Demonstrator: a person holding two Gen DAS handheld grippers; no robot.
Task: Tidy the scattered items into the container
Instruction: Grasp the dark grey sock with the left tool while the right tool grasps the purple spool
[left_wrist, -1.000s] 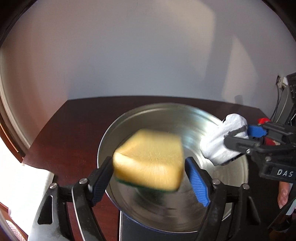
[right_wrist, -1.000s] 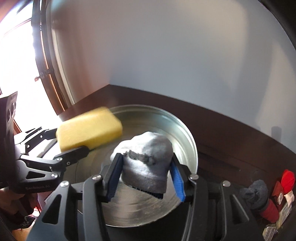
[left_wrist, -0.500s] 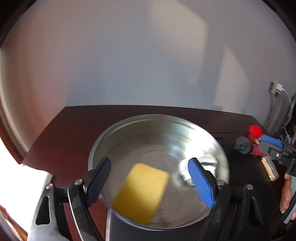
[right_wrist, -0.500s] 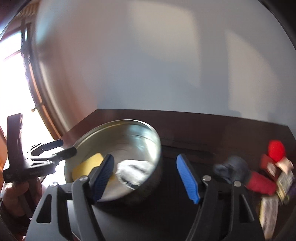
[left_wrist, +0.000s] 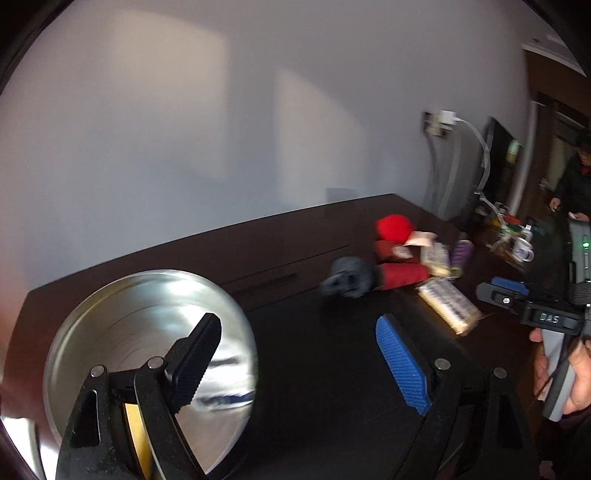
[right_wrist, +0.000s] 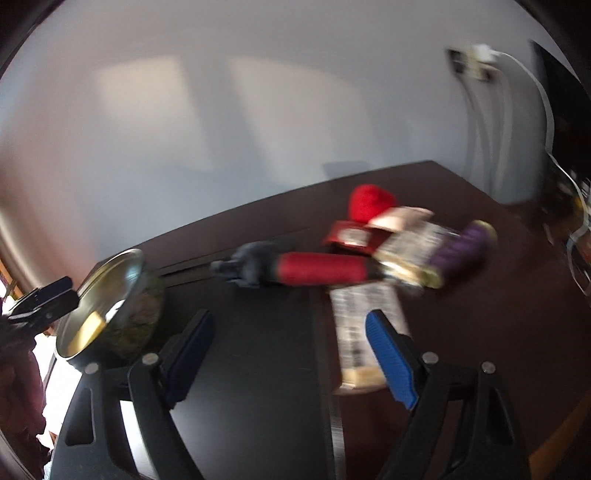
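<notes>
Both grippers are black, angular frames with silver screw heads at the joints and ribbed blue pads (left_wrist: 402, 369) lining the fingers. The right gripper (left_wrist: 506, 291) carries white "DAS" lettering, a grey handle, and a bare-skinned hand (left_wrist: 576, 376) behind it.

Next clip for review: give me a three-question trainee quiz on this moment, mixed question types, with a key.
1. True or false: the left gripper is shut on the yellow sponge.
2. Multiple choice: where is the yellow sponge? A) in the metal bowl B) on the table beside the purple cylinder C) between the right gripper's fingers
3. Fill in: the dark grey sock lies on the table against a ____ roll.

Key: 1 false, both the left gripper and the right gripper are open and hold nothing. 2 A. 3 red.
</notes>
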